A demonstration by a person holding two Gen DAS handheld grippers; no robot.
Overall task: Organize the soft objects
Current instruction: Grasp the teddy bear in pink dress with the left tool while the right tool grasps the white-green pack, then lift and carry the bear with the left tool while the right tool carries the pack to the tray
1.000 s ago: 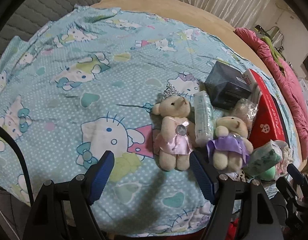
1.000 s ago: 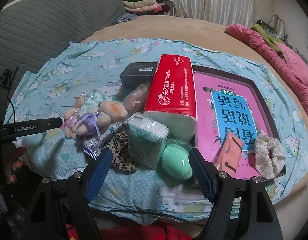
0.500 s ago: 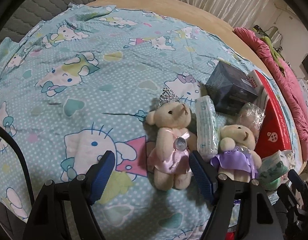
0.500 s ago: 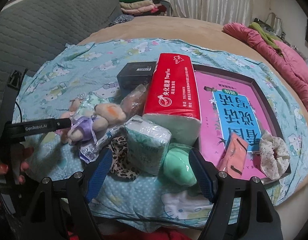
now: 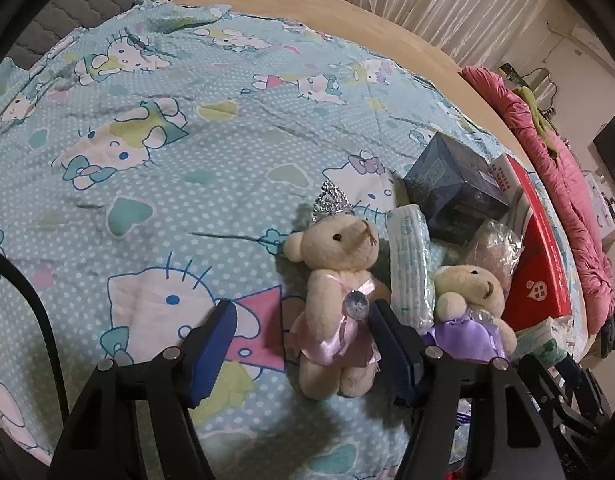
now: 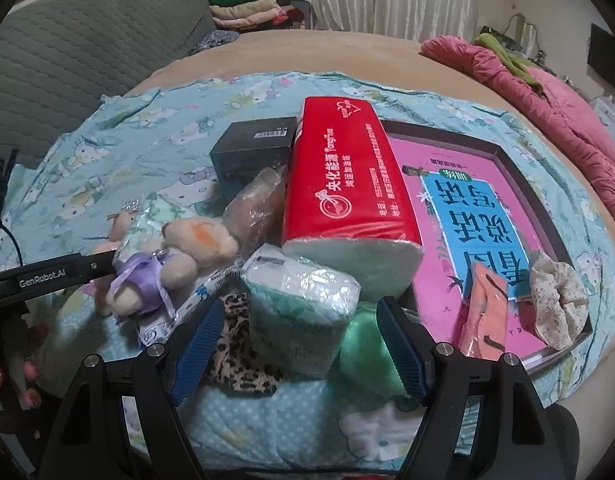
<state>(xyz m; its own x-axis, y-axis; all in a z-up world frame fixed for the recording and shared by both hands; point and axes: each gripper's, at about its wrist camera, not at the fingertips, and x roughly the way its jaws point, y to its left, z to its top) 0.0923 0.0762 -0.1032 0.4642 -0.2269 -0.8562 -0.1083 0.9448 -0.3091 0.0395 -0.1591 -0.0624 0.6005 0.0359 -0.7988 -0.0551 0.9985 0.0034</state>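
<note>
A pink-dressed teddy bear with a silver crown lies on the Hello Kitty blanket. My left gripper is open, its fingers either side of the bear's legs, not touching. A purple-dressed bear lies right of it, also in the right wrist view. My right gripper is open and empty, around a green tissue pack. A mint soft object, leopard scrunchie, orange pouch and floral scrunchie lie near.
A red tissue pack, a dark box, a wrapped item and a pink book in a dark tray crowd the blanket's right. A pink quilt lies beyond. The left gripper's arm shows at left.
My left gripper has moved forward toward the pink bear, so its fingers now flank the bear's legs. My right gripper has edged closer to the green tissue pack.
</note>
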